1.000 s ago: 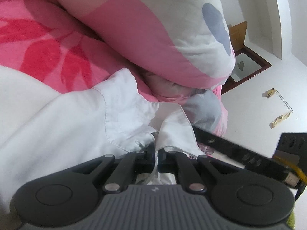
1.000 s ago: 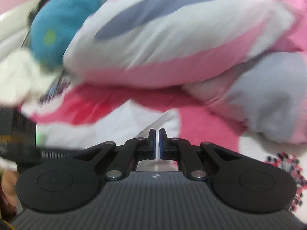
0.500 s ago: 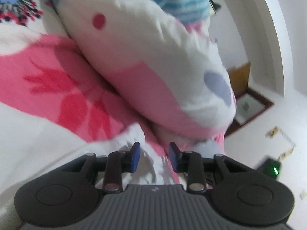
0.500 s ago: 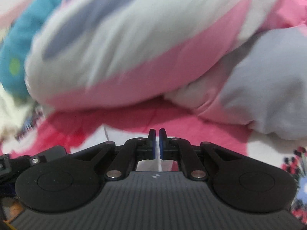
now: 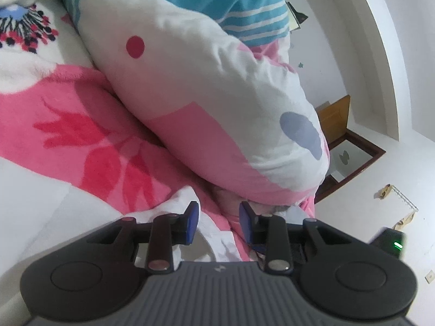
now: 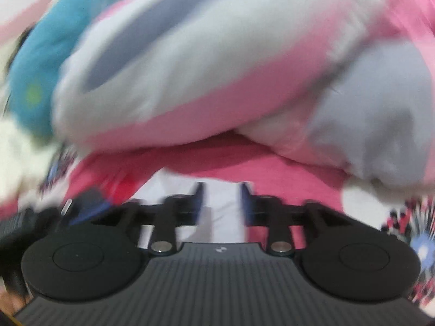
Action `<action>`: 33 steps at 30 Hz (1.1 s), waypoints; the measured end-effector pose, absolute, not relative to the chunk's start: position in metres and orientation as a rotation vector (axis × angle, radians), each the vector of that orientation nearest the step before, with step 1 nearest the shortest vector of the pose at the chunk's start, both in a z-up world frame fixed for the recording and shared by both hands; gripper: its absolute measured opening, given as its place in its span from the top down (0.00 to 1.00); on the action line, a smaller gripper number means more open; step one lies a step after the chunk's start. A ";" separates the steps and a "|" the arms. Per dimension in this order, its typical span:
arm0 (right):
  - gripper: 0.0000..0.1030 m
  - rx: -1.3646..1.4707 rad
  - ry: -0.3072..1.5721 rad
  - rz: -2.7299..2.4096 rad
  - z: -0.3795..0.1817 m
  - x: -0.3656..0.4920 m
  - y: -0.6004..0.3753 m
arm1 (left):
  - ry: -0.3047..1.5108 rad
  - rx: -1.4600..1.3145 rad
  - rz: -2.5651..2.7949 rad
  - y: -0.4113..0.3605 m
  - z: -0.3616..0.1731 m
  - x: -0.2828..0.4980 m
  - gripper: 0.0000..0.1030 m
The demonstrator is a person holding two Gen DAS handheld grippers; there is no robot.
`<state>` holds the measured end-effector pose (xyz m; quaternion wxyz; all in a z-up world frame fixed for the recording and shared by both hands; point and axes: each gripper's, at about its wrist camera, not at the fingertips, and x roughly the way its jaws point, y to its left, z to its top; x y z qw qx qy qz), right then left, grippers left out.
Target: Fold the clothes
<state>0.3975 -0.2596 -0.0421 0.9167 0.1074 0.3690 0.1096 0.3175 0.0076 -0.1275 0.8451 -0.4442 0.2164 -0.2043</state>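
A second ago both of my grippers were pinched shut on the white shirt (image 5: 89, 217); now both have let go. The left gripper (image 5: 218, 221) stands partly open, and nothing is pressed between its blue pads (image 5: 192, 218); the shirt's edge lies just below and behind them, loose on the pink blanket (image 5: 81, 125). The right gripper (image 6: 221, 201) is opening at this moment. White cloth shows in the gap between its fingers, but the pads are clear of it, so I read that as cloth lying underneath, not held. That view is smeared with motion blur, so I can't say more about the shirt's edge there.

My reading is that a fold or a laying-out move has just been finished and the shirt set down on the bed. What comes next is likely a fresh grab at another edge, though I can't see from here how neatly the shirt lies.

The shirt fills the lower left of the left view, running under the gripper body, and sits at bottom centre of the right view. A big pillow (image 5: 206, 87) in white, pink and grey crowds the middle of both views, close ahead of the fingers, with a teal striped cloth (image 5: 244, 2) on top of it.

The left gripper points nearly level toward the pillow; the right one tips more steeply down at the bed.
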 end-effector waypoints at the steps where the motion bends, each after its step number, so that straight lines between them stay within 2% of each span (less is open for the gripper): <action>1: 0.51 0.278 0.798 0.226 -0.048 0.406 -0.268 | 0.462 -0.937 -0.432 0.009 -0.128 0.317 0.68; 4: 0.51 0.379 0.903 0.258 -0.066 0.421 -0.280 | 0.475 -0.928 -0.435 0.008 -0.130 0.320 0.69; 5: 0.57 0.386 0.919 0.270 -0.068 0.423 -0.281 | 0.478 -0.921 -0.436 0.008 -0.130 0.320 0.68; 6: 0.82 0.365 0.914 0.283 -0.068 0.422 -0.278 | 0.484 -0.909 -0.436 0.007 -0.130 0.320 0.69; 7: 0.98 0.345 0.910 0.295 -0.067 0.421 -0.276 | 0.490 -0.897 -0.435 0.005 -0.130 0.320 0.69; 12: 0.98 -0.064 0.710 0.222 -0.052 0.397 -0.234 | 0.518 -0.817 -0.416 -0.004 -0.129 0.321 0.69; 14: 0.98 -0.247 0.666 0.201 -0.061 0.392 -0.213 | 0.517 -0.801 -0.413 -0.006 -0.129 0.320 0.69; 17: 0.96 -0.364 0.644 0.164 -0.081 0.394 -0.199 | 0.517 -0.802 -0.408 -0.006 -0.130 0.321 0.69; 20: 0.93 -0.351 0.640 0.142 -0.095 0.402 -0.206 | 0.518 -0.804 -0.405 -0.005 -0.131 0.322 0.69; 22: 0.84 -0.301 0.632 0.131 -0.091 0.403 -0.214 | 0.516 -0.806 -0.405 -0.005 -0.131 0.322 0.69; 23: 0.75 -0.262 0.624 0.128 -0.084 0.401 -0.221 | 0.514 -0.807 -0.405 -0.005 -0.131 0.322 0.69; 25: 0.70 -0.160 0.584 0.133 -0.066 0.393 -0.239 | 0.506 -0.805 -0.405 -0.005 -0.130 0.321 0.69; 27: 0.60 -0.054 0.543 0.135 -0.046 0.385 -0.255 | 0.487 -0.799 -0.405 -0.005 -0.127 0.319 0.69; 29: 0.59 0.024 0.523 0.160 -0.027 0.372 -0.270 | 0.440 -0.787 -0.411 -0.005 -0.122 0.313 0.69; 33: 0.61 0.034 0.613 0.258 -0.018 0.350 -0.269 | 0.285 -0.693 -0.508 -0.015 -0.103 0.293 0.61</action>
